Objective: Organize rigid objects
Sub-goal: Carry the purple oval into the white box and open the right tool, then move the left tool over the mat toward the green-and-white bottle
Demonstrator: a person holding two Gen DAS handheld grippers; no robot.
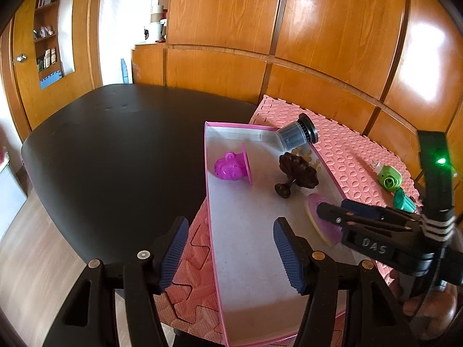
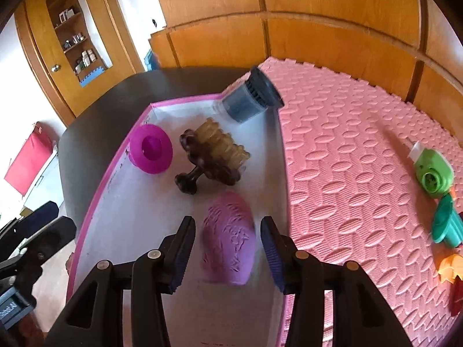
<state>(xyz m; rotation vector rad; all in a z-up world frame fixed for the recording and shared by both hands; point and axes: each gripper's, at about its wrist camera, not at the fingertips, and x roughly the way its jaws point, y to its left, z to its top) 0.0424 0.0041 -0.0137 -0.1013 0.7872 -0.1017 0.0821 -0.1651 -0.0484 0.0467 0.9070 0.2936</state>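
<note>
Read "DAS" on the right gripper [image 1: 332,212], jaws apart around the purple embossed pad [image 2: 228,237] in the pink-rimmed box [image 1: 212,260]. Left gripper [image 1: 231,256] gaped empty over the box's near end.

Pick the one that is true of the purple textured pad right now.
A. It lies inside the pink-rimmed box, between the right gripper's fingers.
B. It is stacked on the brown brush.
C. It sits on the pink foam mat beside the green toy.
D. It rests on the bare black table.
A: the purple pad lies on the white floor of the box, with the right gripper open around it.
</note>
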